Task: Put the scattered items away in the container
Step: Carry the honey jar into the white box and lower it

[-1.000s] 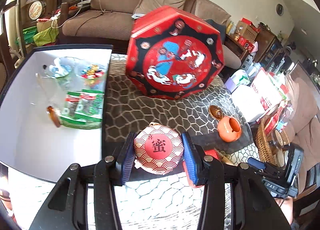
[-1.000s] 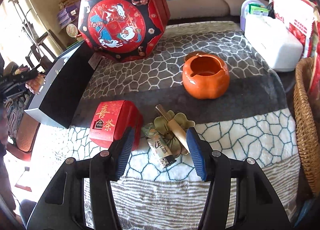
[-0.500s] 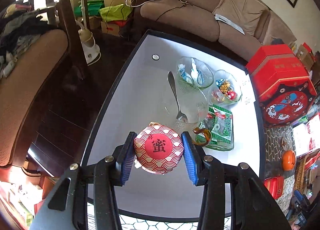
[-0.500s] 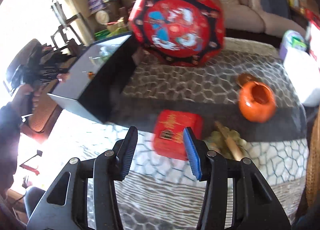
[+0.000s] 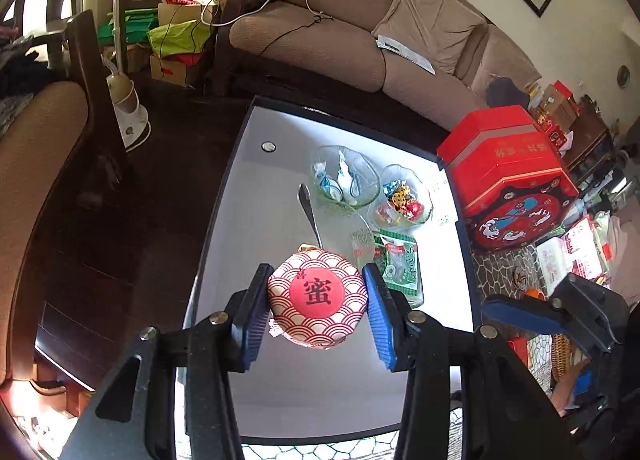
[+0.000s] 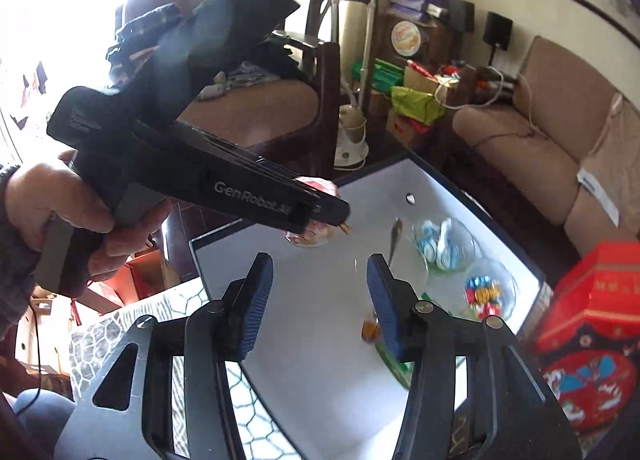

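Placing step, judged from the scene: the left gripper (image 5: 318, 314), at lower centre of the left wrist view, is clamped by both blue pads on a round jar (image 5: 317, 306) with a red-and-white wave-pattern lid, held above the white floor of the black-rimmed box (image 5: 280, 392). Glass bowls of sweets (image 5: 404, 201), a spoon (image 5: 310, 213) and a green packet (image 5: 400, 266) already lie in the box's upper right part. The next move calls for lowering the jar onto bare floor left of these, then parting the pads. The right gripper (image 6: 320, 306), lower centre of its view, holds nothing; its jaws are opening, tilted down over the box. A hand (image 6: 76, 215) at left grips the other tool's handle
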Demonstrator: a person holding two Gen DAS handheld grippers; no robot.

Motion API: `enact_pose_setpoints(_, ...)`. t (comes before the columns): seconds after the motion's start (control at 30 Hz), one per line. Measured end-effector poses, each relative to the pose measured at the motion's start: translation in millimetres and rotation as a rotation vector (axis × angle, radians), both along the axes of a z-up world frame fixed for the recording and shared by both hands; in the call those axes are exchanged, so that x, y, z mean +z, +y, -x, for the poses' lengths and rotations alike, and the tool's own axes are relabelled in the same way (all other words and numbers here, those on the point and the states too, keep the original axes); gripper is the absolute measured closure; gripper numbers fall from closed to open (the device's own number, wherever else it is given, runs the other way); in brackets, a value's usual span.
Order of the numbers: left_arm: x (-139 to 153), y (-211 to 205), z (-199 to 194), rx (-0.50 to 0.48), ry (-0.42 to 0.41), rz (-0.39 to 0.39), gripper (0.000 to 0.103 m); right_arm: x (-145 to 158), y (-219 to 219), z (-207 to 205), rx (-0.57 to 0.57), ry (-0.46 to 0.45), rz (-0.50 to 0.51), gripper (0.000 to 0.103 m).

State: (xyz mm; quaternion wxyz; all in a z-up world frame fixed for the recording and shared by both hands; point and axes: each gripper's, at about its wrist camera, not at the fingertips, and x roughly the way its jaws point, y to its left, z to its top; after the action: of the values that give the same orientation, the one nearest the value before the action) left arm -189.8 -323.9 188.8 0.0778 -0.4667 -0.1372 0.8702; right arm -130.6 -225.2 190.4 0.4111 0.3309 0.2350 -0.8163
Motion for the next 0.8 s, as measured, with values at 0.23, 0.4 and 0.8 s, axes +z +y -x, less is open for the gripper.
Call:
enact_pose_setpoints(0.23,7,-9,26,-0.064,0.033,0.032,0.058,-18,-46,42,-0.021,0.042,0.040,0.040)
enact_pose_setpoints(0.4,-8,-20,52,-0.087,0.035,-0.002,0.059,-31,-58,77,-0.025,0.065,0.045,0.056)
enact_pose_setpoints(0.8,-22,-31,122,-0.097,0.056,0.026,0.059,-50,-74,183,-0.056,-0.056,-0.035,0.054)
